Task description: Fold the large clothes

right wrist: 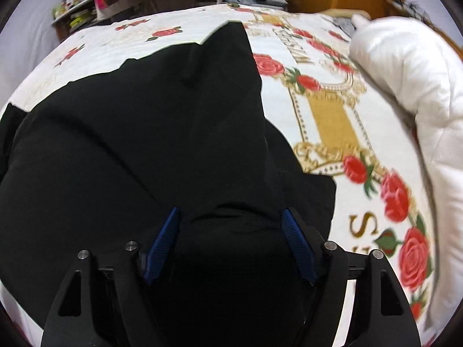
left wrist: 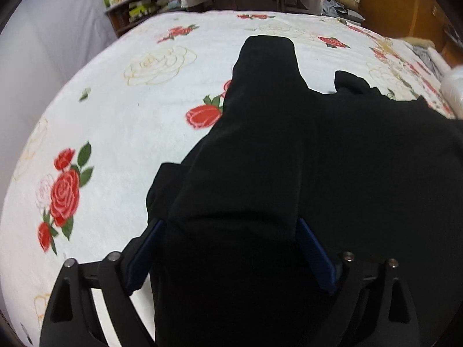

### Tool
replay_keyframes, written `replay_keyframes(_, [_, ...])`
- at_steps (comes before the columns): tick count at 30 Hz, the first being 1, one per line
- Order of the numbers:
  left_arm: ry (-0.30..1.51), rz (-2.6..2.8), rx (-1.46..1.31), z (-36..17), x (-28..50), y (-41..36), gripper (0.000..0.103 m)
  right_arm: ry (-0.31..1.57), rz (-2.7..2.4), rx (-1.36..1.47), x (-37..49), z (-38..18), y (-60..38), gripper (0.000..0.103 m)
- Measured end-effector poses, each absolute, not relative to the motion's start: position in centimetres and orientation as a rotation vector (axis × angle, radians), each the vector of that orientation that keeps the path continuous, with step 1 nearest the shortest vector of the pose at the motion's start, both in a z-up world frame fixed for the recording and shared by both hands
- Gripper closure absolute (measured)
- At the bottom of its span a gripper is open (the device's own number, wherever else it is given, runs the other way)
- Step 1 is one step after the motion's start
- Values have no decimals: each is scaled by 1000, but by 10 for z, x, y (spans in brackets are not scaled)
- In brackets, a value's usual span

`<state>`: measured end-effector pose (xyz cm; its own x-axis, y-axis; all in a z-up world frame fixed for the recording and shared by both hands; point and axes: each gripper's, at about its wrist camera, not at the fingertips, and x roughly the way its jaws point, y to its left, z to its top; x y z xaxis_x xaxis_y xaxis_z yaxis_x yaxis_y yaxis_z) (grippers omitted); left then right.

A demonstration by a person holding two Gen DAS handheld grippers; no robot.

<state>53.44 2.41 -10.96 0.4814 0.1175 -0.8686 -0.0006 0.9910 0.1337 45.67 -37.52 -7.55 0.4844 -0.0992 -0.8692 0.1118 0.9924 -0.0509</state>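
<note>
Down on the bed (left wrist: 130,115) with both tools, angled steeply at the rose-print cover. Black garment (left wrist: 289,150) spread across the middle of that cover, rumpled and partly doubled over itself. One long narrow part of it (left wrist: 266,63) stretching away toward the far edge, a second flap off to the right.

Left tongs (left wrist: 230,222) spread wide, blue pads well apart, with a thick fold of the black cloth heaped between them and running back under the camera. No squeeze visible there: cloth lying slack.

Over on the other side, right tongs (right wrist: 230,211) set a little narrower, again straddling a mound of the garment (right wrist: 130,144). Too dark between the pads to tell whether they are pinching or merely flanking the cloth. From this view, most of the garment lying left of centre, one peaked corner pointing to the far end of the bed (right wrist: 179,20).

White duvet (right wrist: 419,86) bunched along the right edge of the bed, apart from the garment. Cluttered shelf (left wrist: 139,3) beyond the far side.
</note>
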Motion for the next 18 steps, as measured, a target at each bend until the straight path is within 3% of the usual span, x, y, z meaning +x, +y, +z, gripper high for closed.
replay_keyframes(3, [1084, 83, 80, -112, 539, 30, 2, 1038, -138, -9, 454, -77, -371, 29])
replay_keyframes(7, [1071, 68, -36, -88, 528, 45, 11, 1010, -167, 3, 442, -53, -368, 29])
replay_keyframes(14, [929, -4, -40, -42, 465, 54, 12, 847, 21, 4, 377, 0, -334, 29])
replay_keyframes(18, [970, -21, 78, -67, 449, 37, 11, 885, 141, -47, 364, -21, -296, 29])
